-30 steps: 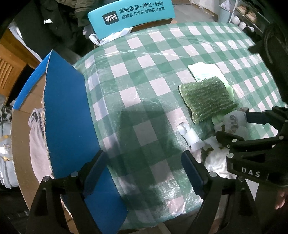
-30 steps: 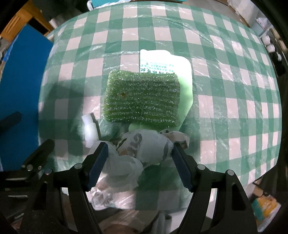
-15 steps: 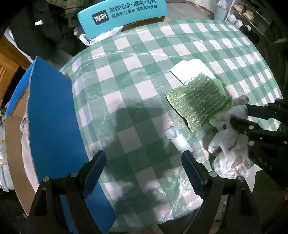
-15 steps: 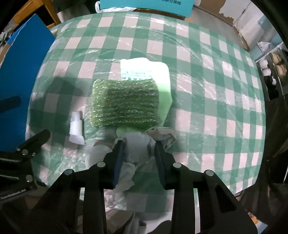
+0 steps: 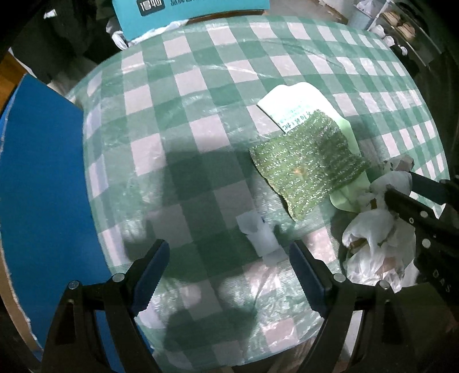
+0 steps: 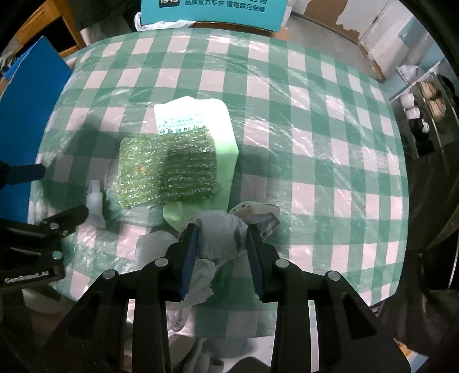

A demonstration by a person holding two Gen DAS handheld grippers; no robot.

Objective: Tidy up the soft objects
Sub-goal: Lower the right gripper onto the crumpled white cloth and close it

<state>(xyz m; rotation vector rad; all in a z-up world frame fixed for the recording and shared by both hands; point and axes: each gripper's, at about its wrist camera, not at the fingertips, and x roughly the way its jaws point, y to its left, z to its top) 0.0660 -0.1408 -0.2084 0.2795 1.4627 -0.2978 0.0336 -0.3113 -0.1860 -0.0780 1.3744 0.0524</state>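
Observation:
My right gripper is shut on a crumpled white plastic bag and holds it above the table's near edge; the bag also shows in the left wrist view. A green sparkly scrub cloth lies on a pale green packet on the checkered tablecloth, just beyond the bag. My left gripper is open and empty above the near table edge, with a small white scrap between its fingers' line of sight.
A blue board stands at the table's left side. A teal sign sits on a chair at the far side. Shelves with cups are at the right.
My right gripper closed on the white bag and lifted it back from the table. My left gripper rose and pulled back, still open.

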